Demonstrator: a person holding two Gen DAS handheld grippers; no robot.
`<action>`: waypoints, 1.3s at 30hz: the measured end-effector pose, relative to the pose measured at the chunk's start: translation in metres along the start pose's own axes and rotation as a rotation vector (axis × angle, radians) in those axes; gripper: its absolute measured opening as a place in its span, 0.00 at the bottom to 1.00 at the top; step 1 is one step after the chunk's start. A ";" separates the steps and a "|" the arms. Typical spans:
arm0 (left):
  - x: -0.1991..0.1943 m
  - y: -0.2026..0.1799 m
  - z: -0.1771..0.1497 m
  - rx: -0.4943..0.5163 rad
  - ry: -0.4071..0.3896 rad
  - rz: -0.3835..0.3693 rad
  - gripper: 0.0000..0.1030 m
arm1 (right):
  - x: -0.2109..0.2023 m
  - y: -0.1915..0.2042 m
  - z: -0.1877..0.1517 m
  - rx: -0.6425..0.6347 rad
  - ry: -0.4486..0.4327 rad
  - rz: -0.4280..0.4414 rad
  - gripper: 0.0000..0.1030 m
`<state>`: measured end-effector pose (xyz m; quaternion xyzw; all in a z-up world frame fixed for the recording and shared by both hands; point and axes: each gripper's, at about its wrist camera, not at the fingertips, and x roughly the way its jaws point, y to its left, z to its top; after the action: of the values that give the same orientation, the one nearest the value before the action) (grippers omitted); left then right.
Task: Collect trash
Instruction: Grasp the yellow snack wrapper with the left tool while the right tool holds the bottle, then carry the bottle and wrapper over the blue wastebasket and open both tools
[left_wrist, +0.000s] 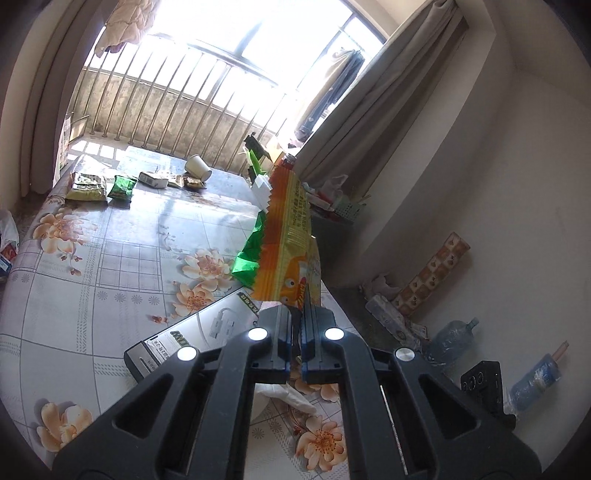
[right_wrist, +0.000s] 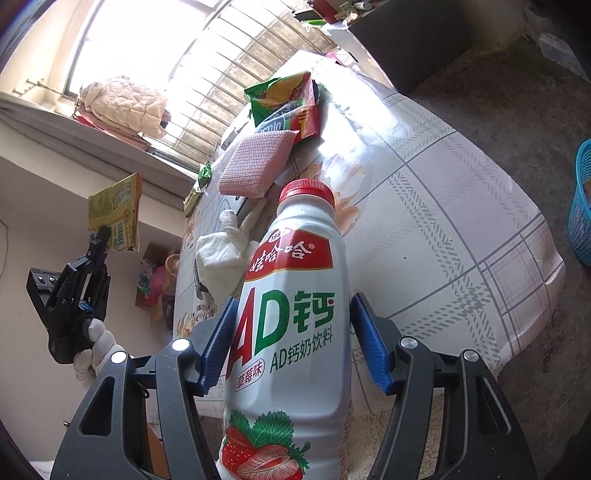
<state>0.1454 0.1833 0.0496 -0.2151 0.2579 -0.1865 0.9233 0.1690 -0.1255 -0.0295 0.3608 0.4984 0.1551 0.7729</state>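
My left gripper (left_wrist: 295, 314) is shut on the lower edge of an orange-yellow snack wrapper (left_wrist: 291, 236), held up in the air over the table's right side. The right wrist view shows that same left gripper (right_wrist: 101, 236) at far left, in a white-gloved hand, with the snack wrapper (right_wrist: 114, 214) standing above it. My right gripper (right_wrist: 293, 301) has its blue pads (right_wrist: 221, 332) against both sides of a white milk-drink bottle (right_wrist: 291, 325) with a red cap, held upright above the table edge.
The floral-cloth table (left_wrist: 110, 266) carries several snack packets (left_wrist: 86, 186), a tipped paper cup (left_wrist: 197, 168), a grey box (left_wrist: 192, 332), a green-orange packet (right_wrist: 280, 99), a pink cloth (right_wrist: 255, 166) and a white crumpled cloth (right_wrist: 221, 258). A blue basket (right_wrist: 581, 206) stands on the floor.
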 end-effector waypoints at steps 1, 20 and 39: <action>0.000 -0.005 -0.002 0.012 0.010 -0.004 0.02 | -0.004 0.000 0.000 0.000 -0.008 0.003 0.59; 0.053 -0.142 -0.041 0.238 0.197 -0.193 0.02 | -0.110 -0.072 -0.019 0.151 -0.229 -0.009 0.59; 0.234 -0.326 -0.146 0.490 0.651 -0.316 0.02 | -0.238 -0.258 -0.064 0.551 -0.541 -0.101 0.59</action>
<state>0.1745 -0.2402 0.0049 0.0435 0.4477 -0.4394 0.7776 -0.0264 -0.4207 -0.0720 0.5576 0.3166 -0.1236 0.7573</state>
